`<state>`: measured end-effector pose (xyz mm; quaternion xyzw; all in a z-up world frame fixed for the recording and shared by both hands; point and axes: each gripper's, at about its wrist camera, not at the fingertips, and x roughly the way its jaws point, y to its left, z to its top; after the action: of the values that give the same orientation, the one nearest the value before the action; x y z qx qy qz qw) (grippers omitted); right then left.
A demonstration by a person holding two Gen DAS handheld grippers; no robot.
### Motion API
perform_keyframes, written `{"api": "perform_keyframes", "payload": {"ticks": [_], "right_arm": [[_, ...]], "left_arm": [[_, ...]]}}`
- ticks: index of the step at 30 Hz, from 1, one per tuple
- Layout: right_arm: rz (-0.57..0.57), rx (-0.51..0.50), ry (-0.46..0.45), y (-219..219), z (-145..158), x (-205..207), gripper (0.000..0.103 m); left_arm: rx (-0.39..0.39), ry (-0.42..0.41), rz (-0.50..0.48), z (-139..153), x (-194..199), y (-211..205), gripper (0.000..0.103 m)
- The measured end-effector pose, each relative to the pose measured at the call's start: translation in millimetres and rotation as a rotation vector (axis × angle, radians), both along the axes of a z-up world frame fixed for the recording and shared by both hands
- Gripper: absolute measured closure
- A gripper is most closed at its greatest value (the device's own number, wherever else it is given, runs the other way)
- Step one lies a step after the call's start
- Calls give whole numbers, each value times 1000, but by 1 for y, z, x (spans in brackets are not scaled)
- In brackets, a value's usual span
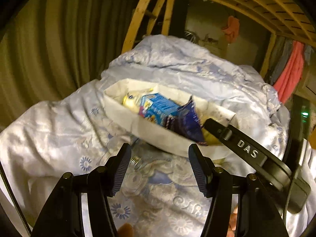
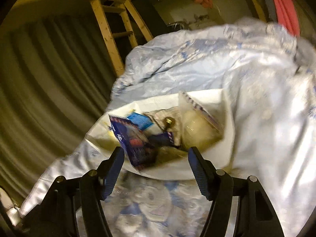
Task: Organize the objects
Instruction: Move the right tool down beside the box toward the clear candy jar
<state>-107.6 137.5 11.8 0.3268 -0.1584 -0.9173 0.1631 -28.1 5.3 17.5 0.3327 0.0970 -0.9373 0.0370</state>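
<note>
White box (image 2: 169, 174) — just beyond right gripper (image 2: 156, 158)

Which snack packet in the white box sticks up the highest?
The dark blue crinkly foil packet. It stands on end above the white box's rim, while the light blue carton and the clear bag of pale round food lie lower inside.

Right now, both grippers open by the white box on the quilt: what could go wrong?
1. The white box sits on a rumpled quilt, not a firm surface; a push on its rim could tip it.
2. The dark blue packet leans over the near rim and could slide out.
3. The right gripper hovers close to that packet and may knock it.
</note>
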Motion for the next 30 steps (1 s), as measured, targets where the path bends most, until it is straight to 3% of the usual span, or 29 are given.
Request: {"api": "perform_keyframes", "payload": {"ticks": [5, 8, 12, 13, 18, 30], "right_arm": [[-43, 83, -23, -2, -12, 7, 37], [-42, 91, -94, 2, -27, 2, 33], [10, 50, -381, 9, -80, -20, 26], [16, 27, -394, 13, -86, -21, 26], [28, -8, -386, 16, -83, -18, 21], [75, 69, -394, 4, -84, -21, 11]], "left_arm": [[24, -54, 32, -12, -2, -8, 44], [28, -87, 57, -21, -4, -11, 44], [22, -144, 68, -34, -10, -11, 44], [21, -162, 67, -38, -12, -11, 44], [31, -222, 72, -48, -16, -14, 44], [9, -242, 86, -50, -17, -14, 44]]}}
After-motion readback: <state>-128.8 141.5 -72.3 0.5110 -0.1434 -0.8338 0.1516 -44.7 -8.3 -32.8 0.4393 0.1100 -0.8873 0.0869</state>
